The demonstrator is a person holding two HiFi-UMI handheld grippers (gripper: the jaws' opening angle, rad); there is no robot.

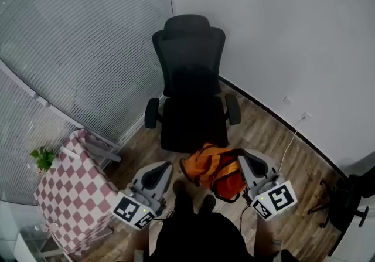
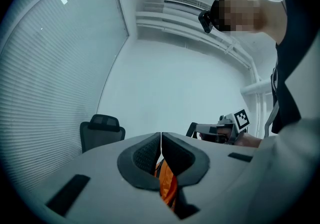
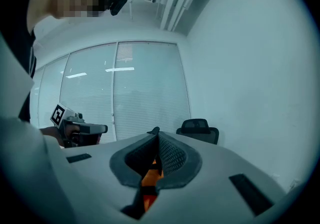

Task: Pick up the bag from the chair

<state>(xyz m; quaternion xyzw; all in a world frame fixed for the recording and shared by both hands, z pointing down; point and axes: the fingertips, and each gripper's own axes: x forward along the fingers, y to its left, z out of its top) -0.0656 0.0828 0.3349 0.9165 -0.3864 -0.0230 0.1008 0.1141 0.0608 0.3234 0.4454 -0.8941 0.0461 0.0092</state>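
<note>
The orange bag (image 1: 211,173) with black straps hangs off the seat, in front of the black office chair (image 1: 193,108), whose seat is bare. My left gripper (image 1: 170,167) is shut on the bag's left side; in the left gripper view its jaws (image 2: 161,140) meet with orange fabric (image 2: 167,185) caught low between them. My right gripper (image 1: 239,155) is shut on the bag's right side; in the right gripper view (image 3: 156,140) orange cloth and a dark strap (image 3: 149,178) sit between the closed pads. Both grippers point level, toward each other.
A small table with a red and white checked cloth (image 1: 73,193) stands at the left, with a potted plant (image 1: 42,158) beside it. Blinds cover the window behind the chair. A cable (image 1: 290,140) runs along the floor at the right, near another chair's base (image 1: 345,202).
</note>
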